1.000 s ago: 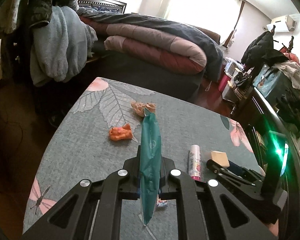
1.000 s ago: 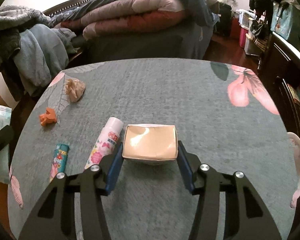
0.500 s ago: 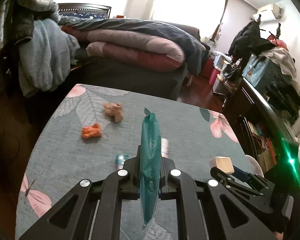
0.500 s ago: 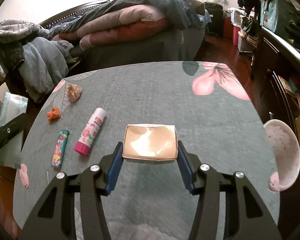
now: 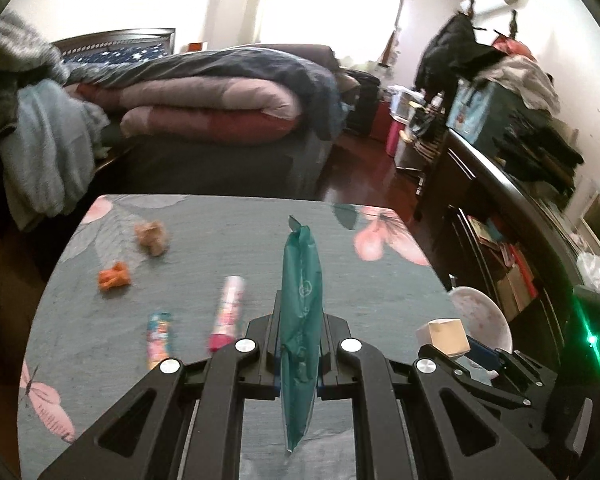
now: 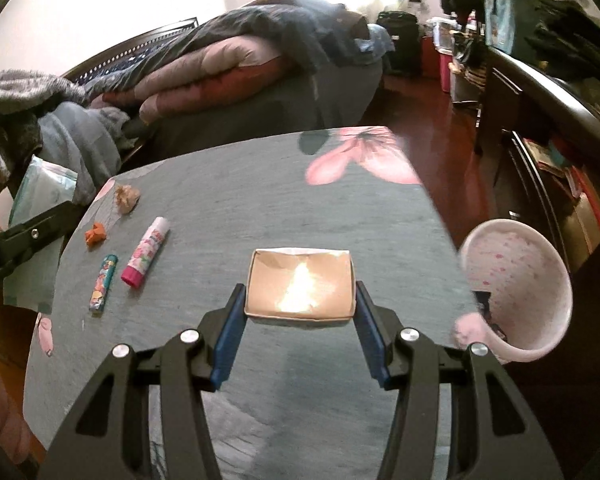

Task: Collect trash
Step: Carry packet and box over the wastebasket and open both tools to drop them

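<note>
while both angled down over the grey floral tablecloth [image 6: 260, 208], the left gripper [image 5: 298, 354] pinched a flat teal plastic packet [image 5: 300, 304] and the right gripper [image 6: 300, 320] clamped a tan folded-paper box [image 6: 300, 284].

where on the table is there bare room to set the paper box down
Bare cloth spreads from the pink glue stick across to the pink flower print, ahead of the paper box that the right gripper holds. The table's left side is crowded: small tube, orange scrap, crumpled wad.
</note>
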`<action>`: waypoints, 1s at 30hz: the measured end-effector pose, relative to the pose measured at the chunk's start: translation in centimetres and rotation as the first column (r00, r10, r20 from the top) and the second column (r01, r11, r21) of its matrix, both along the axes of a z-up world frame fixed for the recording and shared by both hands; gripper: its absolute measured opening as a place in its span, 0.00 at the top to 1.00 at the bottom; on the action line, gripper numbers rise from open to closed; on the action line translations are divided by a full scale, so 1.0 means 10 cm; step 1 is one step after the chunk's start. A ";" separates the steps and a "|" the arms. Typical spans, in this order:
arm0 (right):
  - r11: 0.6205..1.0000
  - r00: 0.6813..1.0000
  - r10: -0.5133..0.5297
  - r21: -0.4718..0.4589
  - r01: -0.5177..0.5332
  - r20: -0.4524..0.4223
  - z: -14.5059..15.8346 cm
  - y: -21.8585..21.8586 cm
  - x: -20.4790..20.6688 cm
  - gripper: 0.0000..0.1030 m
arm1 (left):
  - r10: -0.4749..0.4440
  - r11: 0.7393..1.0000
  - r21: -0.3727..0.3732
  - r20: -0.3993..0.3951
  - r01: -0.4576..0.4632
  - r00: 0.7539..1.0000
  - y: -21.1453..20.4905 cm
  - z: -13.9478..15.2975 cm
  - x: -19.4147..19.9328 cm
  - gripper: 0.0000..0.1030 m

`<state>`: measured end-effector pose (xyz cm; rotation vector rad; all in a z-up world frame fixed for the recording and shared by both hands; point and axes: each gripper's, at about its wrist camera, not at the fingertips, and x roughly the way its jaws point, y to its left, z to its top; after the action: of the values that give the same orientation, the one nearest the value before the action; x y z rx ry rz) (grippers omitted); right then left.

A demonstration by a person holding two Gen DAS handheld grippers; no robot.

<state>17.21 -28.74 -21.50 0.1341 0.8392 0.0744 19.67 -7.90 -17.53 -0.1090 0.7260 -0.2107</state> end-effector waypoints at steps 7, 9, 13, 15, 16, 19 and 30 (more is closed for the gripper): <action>0.998 0.998 -0.066 0.010 0.066 0.012 0.00 -0.44 -0.17 0.49 | -0.077 0.997 0.020 0.008 0.077 0.997 -0.48 0.06 -0.01 0.89; 0.996 0.996 -0.087 0.013 0.087 0.013 0.00 -0.56 -0.21 0.49 | -0.101 0.995 0.024 0.006 0.101 0.995 -0.61 0.06 0.00 0.89; 0.991 0.991 -0.134 0.022 0.133 0.013 -0.03 -0.83 -0.28 0.49 | -0.151 0.988 0.033 0.003 0.151 0.988 -0.89 0.06 0.01 0.89; 0.987 0.987 -0.159 0.026 0.159 0.012 -0.04 -0.96 -0.32 0.49 | -0.176 0.984 0.039 0.002 0.176 0.984 -1.03 0.06 0.02 0.89; 0.985 0.985 -0.169 0.028 0.169 0.012 -0.05 -1.01 -0.33 0.49 | -0.187 0.982 0.041 0.003 0.187 0.982 -1.09 0.06 0.02 0.89; 0.978 0.979 -0.205 0.032 0.205 0.011 -0.07 -1.18 -0.37 0.49 | -0.226 0.973 0.044 0.002 0.225 0.974 -1.28 0.06 0.05 0.89; 0.936 0.937 -0.349 0.045 0.349 0.004 -0.14 -1.84 -0.50 0.49 | -0.384 0.921 0.071 0.004 0.383 0.923 -2.06 0.03 0.12 0.89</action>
<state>12.18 -47.17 -22.94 0.3224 0.7910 -0.2409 20.89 -28.52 -17.24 0.1036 0.7321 -0.5608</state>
